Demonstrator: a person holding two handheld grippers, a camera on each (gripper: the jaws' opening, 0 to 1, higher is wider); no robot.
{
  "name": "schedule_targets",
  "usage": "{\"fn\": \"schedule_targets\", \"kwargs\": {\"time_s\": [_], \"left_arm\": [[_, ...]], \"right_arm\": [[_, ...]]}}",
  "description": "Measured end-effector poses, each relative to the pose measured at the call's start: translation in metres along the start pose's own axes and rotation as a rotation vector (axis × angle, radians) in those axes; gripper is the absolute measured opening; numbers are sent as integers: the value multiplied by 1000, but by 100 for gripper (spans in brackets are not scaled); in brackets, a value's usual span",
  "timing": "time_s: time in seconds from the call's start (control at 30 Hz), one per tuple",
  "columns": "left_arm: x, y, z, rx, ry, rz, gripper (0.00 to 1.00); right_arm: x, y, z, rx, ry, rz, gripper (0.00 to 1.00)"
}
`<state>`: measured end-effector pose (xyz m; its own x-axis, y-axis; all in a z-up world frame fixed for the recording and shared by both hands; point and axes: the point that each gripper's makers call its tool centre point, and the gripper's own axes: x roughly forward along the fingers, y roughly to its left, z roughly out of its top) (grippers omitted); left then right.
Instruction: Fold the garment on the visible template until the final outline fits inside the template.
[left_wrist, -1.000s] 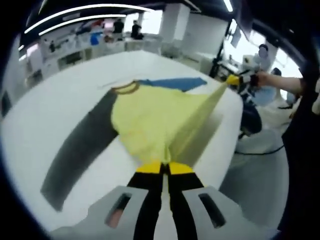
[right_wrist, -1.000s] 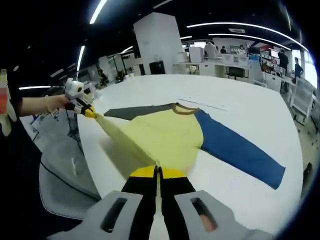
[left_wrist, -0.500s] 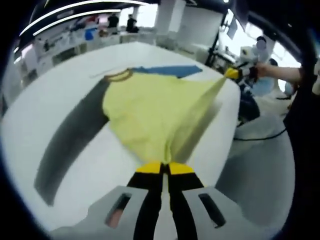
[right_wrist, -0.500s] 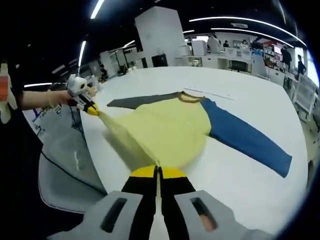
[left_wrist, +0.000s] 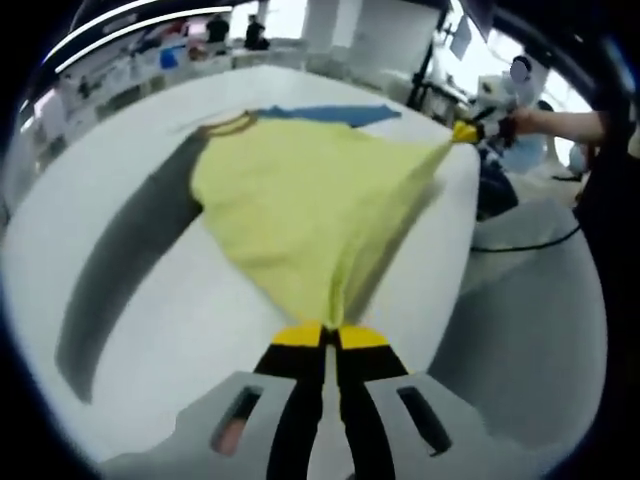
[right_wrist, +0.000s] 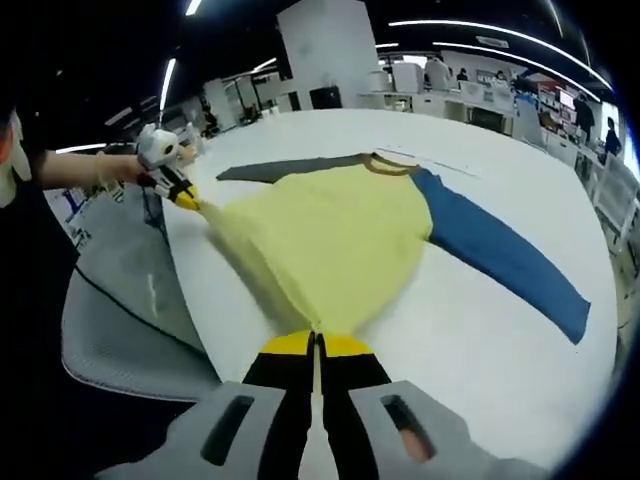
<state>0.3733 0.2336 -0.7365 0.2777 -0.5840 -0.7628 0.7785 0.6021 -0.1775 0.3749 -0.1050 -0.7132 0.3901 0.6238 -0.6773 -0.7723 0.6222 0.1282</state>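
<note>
A long-sleeved shirt with a yellow body, a dark grey sleeve and a blue sleeve lies spread on a white table. Its brown collar is at the far side. My left gripper is shut on one corner of the yellow hem, my right gripper on the other. The hem is lifted and stretched taut between them. Each gripper appears in the other's view: the right gripper, the left gripper.
The table's near edge drops to the floor just past the hem. A grey mesh chair stands beside the table. A thin line marks the table beyond the collar. Desks, shelves and people fill the room behind.
Both grippers have carried the hem forward toward the collar; the yellow body looms larger and the lifted fabric covers more of the shirt.
</note>
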Motion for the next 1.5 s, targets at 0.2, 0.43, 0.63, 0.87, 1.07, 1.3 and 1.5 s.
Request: {"fn": "schedule_targets", "kwargs": {"time_s": [0.2,0.43,0.63,0.87,1.07,1.3,1.5], "left_arm": [[10,-4,-15,-20,30,-2,0],[16,-3,-27,-45,48,0,0],[17,-5,-30,-51,51,0,0],[17,-6,-32,-65,35,9,1],[18,-8,-35,-72,5,25,2],[16,-10,-38,-101,-9,36,3],[15,-9,-39,-108,-13,42,3]], "right_arm": [[9,6,-13,-92,79,-4,2],[14,7,-29,-128,137,-4,2],[16,9,-39,-171,175,-3,2],[16,10,-48,-293,213,-30,2],[16,16,-56,-379,245,-37,1],[16,18,-60,-338,242,-32,1],[15,21,-63,-313,245,-31,1]]}}
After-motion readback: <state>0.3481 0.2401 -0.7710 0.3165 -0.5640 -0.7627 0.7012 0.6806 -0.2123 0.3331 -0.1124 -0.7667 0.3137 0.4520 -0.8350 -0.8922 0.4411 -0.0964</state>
